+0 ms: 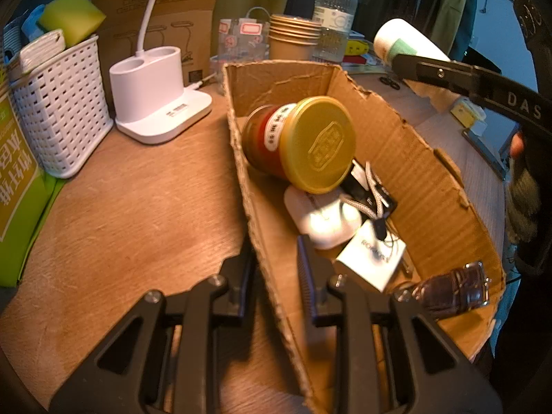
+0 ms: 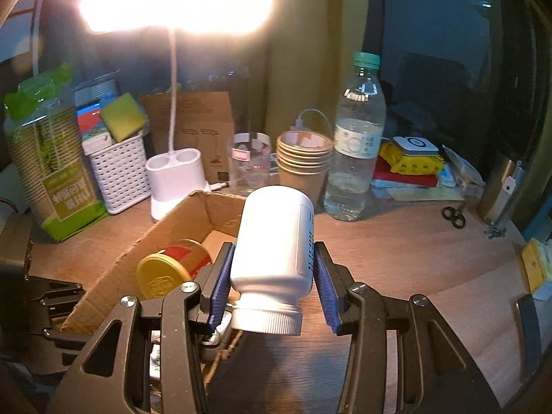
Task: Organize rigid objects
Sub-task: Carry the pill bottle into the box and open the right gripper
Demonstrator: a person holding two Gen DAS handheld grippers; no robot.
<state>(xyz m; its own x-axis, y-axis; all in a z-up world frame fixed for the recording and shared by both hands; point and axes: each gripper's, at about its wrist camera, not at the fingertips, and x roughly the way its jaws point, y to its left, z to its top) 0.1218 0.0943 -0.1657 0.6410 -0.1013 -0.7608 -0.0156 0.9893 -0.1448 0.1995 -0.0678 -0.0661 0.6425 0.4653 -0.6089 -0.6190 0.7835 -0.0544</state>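
A: What's your right gripper (image 2: pixel 272 276) doing?

B: It's clenched on the white bottle (image 2: pixel 276 241). Both blue pads press its sides, cap toward the camera, base pointing away. You're carrying it in the air, above the table (image 2: pixel 396 252) and just right of the box (image 2: pixel 165 227).

A: And the left gripper (image 1: pixel 276 276)?

B: Your left gripper straddles the box's near-left wall (image 1: pixel 248 214), one finger outside and one inside, pinching the cardboard. It's clamped on that wall.

A: Can you see the bottle from the left side?

B: Yes. From the left wrist it shows at the upper right (image 1: pixel 403 45), held above the table beyond the box's far right corner, with a black finger of the other gripper (image 1: pixel 438 72) across it. It isn't inside the box.

A: What's in the box?

B: A jar (image 1: pixel 300 145) with a gold lid lying on its side, lid toward you. Below it a white case (image 1: pixel 324 220), a grey cord (image 1: pixel 376 193), a white charger (image 1: pixel 372 258) and a small dark bottle (image 1: pixel 455 289) near the right wall.

A: Behind the box?

B: A white lamp base (image 1: pixel 155 100), a white basket (image 1: pixel 62 103) with a sponge (image 1: pixel 72 17), stacked paper cups (image 1: pixel 293 38) and a water bottle (image 1: pixel 336 17). The lamp is lit; its glare (image 2: pixel 176 0) washes out the top of your right view.
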